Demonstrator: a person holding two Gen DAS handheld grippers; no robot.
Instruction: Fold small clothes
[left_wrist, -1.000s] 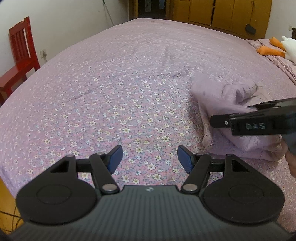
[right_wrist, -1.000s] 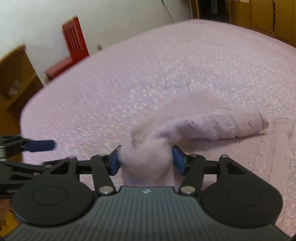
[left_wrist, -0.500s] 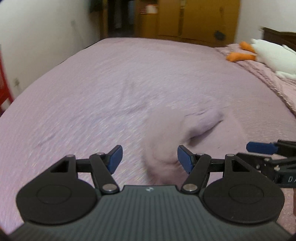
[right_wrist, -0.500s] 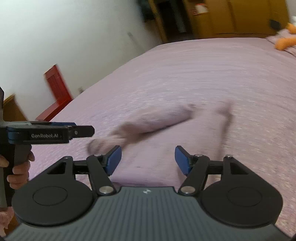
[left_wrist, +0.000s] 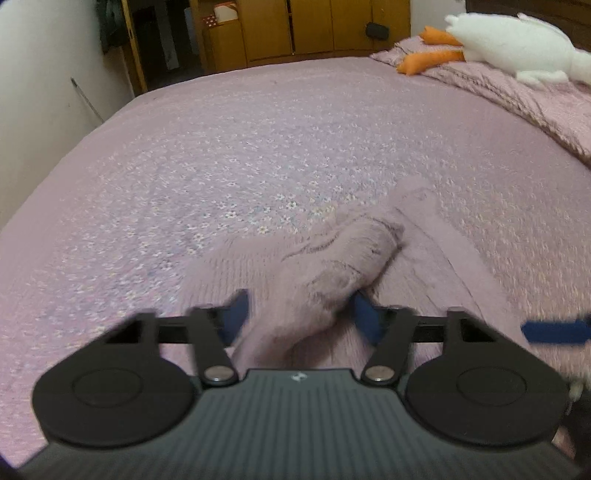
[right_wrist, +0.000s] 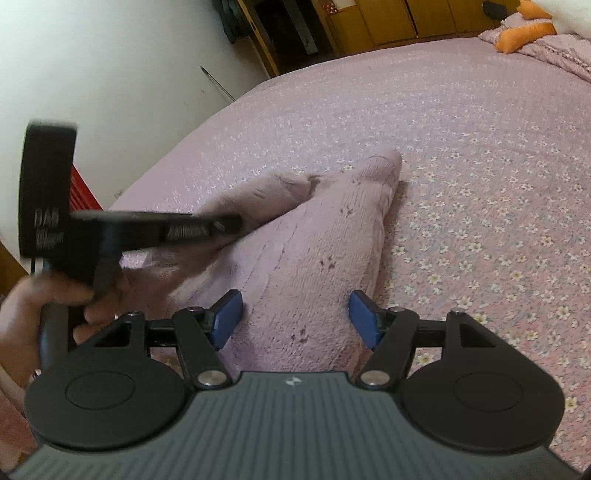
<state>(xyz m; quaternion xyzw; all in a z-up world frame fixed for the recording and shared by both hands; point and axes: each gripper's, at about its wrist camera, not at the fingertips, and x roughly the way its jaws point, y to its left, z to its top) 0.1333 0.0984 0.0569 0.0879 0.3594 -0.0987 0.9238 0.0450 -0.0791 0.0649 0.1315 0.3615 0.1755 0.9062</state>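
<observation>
I'm seeing my left gripper (left_wrist: 298, 317) at lower centre of the left view, jaws spread wide, with a rolled bit of the lilac knit garment (left_wrist: 332, 273) lying between the blue pads (left_wrist: 364, 319). I can't tell whether the pads are touching the fabric; nothing is being pinched. Motion blur here. At the right edge a blue tip of the other gripper is poking in.

In the right view my right gripper (right_wrist: 296, 319) is sitting at lower centre, also spread apart, pads (right_wrist: 229, 317) on either side of the garment (right_wrist: 314, 251) with gaps showing, so gripping nothing. The garment is lying bunched on the flowered bedspread (right_wrist: 480, 184), running from between the pads up toward frame centre and ending in a narrow rounded tip. At left of this view my left hand (right_wrist: 29, 310) is holding the left gripper's handle, its black body reaching across onto the garment's left fold.

Farther up in the left view the bedspread (left_wrist: 221, 166) is filling the middle. Upper right, a white stuffed toy (left_wrist: 517, 44) with orange feet is lying on a quilted cover. Top centre, wooden cabinets (left_wrist: 314, 26) are standing against the wall.
</observation>
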